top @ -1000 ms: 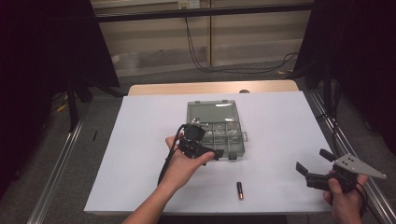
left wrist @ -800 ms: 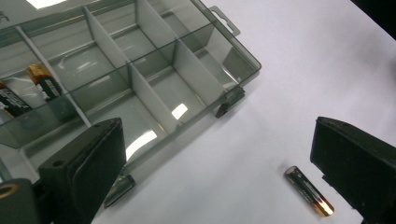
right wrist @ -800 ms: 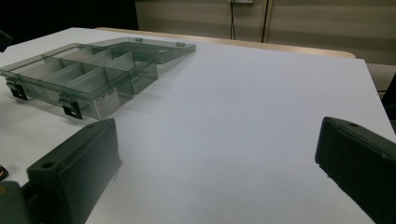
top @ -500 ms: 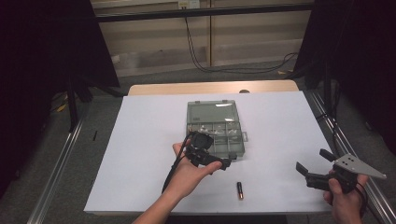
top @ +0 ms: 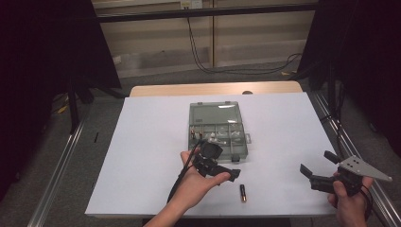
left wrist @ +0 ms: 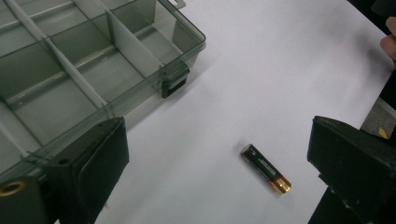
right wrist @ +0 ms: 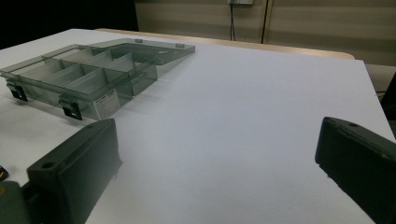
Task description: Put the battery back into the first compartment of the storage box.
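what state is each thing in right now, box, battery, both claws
organizer box: lid open, laid back flat, small parts in some compartments
battery: lying flat on the white table, loose, apart from the box
left claw: open, empty, above the table near the battery
right claw: open, empty, off to the side

I see the organizer box [top: 218, 127] at the tabletop [top: 142, 142] centre; the battery [top: 243, 193] lies before it, near the front edge.
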The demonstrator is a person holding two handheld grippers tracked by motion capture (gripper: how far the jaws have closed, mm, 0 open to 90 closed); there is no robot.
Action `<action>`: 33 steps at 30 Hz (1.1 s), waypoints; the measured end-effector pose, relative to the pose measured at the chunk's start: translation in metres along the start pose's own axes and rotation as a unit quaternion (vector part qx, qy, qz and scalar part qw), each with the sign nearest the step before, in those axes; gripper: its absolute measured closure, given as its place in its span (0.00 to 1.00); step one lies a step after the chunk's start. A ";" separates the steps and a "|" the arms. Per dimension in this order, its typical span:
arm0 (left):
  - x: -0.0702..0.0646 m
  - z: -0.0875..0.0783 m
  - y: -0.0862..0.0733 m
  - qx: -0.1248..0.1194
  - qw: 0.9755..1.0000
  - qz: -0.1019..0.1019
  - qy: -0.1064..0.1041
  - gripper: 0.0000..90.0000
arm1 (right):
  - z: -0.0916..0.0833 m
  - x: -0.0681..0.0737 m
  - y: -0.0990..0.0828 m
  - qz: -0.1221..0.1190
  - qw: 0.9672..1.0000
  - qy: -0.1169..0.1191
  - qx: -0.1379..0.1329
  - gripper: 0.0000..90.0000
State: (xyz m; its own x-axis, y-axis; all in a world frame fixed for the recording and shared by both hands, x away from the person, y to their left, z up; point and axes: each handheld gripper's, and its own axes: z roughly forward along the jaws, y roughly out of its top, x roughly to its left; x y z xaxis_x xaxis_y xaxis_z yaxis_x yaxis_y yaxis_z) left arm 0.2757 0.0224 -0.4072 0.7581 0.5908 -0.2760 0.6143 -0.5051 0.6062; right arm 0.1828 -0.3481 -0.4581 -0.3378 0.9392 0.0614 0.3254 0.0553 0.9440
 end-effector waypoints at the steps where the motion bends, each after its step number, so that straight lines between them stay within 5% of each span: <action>1: -0.001 0.001 -0.001 0.001 1.000 0.001 0.000 0.06 | 0.000 0.000 0.000 0.000 1.000 0.000 0.000 0.00; 23: -0.025 0.021 -0.012 0.032 0.999 0.033 -0.022 0.11 | 0.000 0.001 0.000 0.000 1.000 0.001 0.002 0.00; 33: -0.034 0.032 -0.020 0.037 0.999 0.025 -0.026 0.16 | 0.000 0.001 0.000 -0.001 1.000 0.000 0.001 0.00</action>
State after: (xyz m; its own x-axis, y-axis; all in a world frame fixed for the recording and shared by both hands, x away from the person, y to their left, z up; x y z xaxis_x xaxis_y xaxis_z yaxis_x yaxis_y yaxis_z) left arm 0.2453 -0.0077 -0.4336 0.7974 0.5312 -0.2862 0.5885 -0.5795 0.5638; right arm 0.1830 -0.3472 -0.4580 -0.3384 0.9392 0.0589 0.3258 0.0582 0.9437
